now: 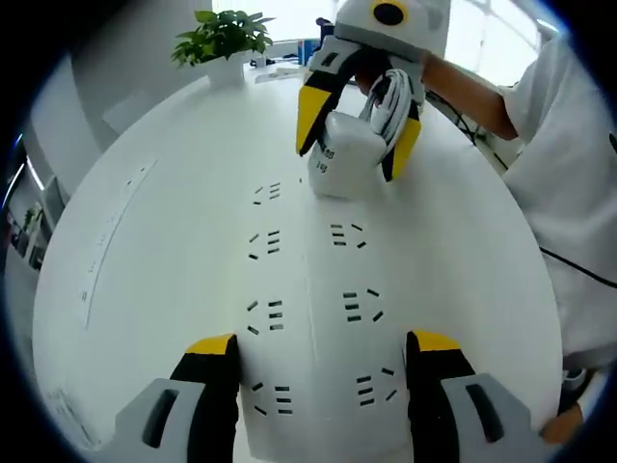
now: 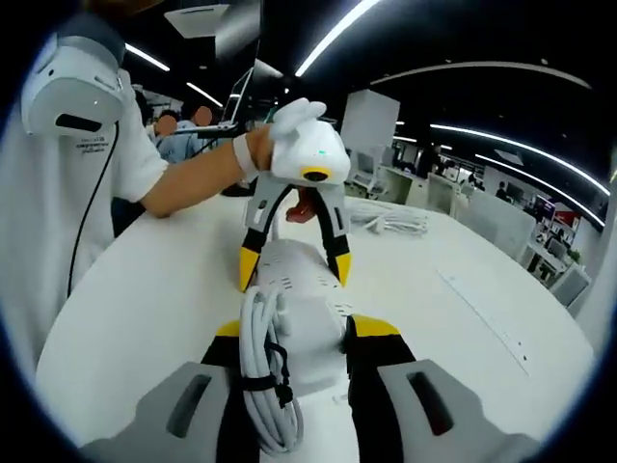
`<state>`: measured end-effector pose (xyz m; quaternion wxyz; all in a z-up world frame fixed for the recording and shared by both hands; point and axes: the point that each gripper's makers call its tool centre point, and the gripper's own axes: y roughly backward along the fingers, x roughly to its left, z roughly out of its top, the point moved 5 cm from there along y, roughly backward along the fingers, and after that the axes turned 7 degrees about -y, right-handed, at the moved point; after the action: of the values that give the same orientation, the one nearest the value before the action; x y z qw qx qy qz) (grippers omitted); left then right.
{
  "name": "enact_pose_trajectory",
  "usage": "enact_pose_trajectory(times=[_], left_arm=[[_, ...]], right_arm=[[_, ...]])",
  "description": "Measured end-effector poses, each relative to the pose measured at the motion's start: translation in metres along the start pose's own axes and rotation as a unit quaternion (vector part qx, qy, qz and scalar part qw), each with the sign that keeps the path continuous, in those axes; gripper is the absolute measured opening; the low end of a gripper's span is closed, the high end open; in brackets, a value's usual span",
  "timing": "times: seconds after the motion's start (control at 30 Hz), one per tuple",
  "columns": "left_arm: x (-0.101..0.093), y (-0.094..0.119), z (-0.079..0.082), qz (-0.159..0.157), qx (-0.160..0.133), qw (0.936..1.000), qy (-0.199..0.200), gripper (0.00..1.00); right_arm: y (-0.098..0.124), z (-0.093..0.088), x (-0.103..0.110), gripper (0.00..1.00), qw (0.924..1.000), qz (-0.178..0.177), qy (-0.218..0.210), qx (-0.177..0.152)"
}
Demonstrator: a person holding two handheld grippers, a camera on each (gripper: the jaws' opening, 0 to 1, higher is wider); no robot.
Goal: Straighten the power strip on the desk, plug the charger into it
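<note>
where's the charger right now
In the left gripper view the charger sits at top centre, held in the right gripper over the power strip's far end.

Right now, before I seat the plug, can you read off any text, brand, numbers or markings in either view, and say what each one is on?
Nothing can be read for certain.
Charger: dark print on its near face in the left gripper view, blurred, possibly digits.
Table: a line of fine marks along an inset strip, too small to read.
Person's white shirt: small dark lettering on the chest in the right gripper view, too small to read.
Power strip: socket slots, no legible label.
</note>
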<state>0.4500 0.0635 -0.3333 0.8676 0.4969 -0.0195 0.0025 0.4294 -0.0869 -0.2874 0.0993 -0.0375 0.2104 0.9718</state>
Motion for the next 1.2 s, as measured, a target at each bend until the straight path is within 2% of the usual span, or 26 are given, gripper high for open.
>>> enact_pose_trajectory(times=[0.37,0.7,0.73,0.8,0.9,1.03,1.07,1.13,1.2], left_arm=[[-0.003,-0.002,0.005,-0.006,-0.003,0.9999,-0.012,0.71],[-0.005,-0.002,0.005,-0.007,-0.004,0.9999,-0.015,0.71],[-0.006,-0.002,0.005,-0.007,-0.002,0.9998,-0.016,0.71],[-0.007,-0.001,0.006,-0.008,-0.002,0.9995,-0.031,0.71],[-0.01,0.005,0.006,-0.003,0.001,0.9992,-0.039,0.72],[-0.012,0.021,0.014,0.024,-0.03,0.9986,-0.038,0.75],[-0.015,0.025,0.015,0.029,-0.042,0.9981,-0.035,0.76],[-0.023,0.032,0.018,0.036,-0.071,0.9966,-0.021,0.79],[-0.03,0.037,0.016,0.045,-0.076,0.996,-0.014,0.84]], right_arm=[[0.002,0.0,0.016,0.3,0.9995,-0.031,-0.01,0.001],[0.006,0.004,0.015,0.31,0.9983,-0.049,-0.027,0.014],[0.009,0.004,0.016,0.34,0.998,-0.055,-0.026,0.02],[0.015,0.004,0.017,0.44,0.9966,-0.069,-0.032,0.032],[0.024,0.009,0.025,0.47,0.996,-0.075,-0.04,0.028],[0.031,0.013,0.03,0.55,0.9936,-0.095,-0.055,0.028],[0.032,0.013,0.033,0.59,0.9931,-0.097,-0.062,0.025],[0.033,0.01,0.039,0.6,0.9901,-0.1,-0.092,0.035],[0.035,0.008,0.038,0.68,0.9857,-0.12,-0.11,0.04]])
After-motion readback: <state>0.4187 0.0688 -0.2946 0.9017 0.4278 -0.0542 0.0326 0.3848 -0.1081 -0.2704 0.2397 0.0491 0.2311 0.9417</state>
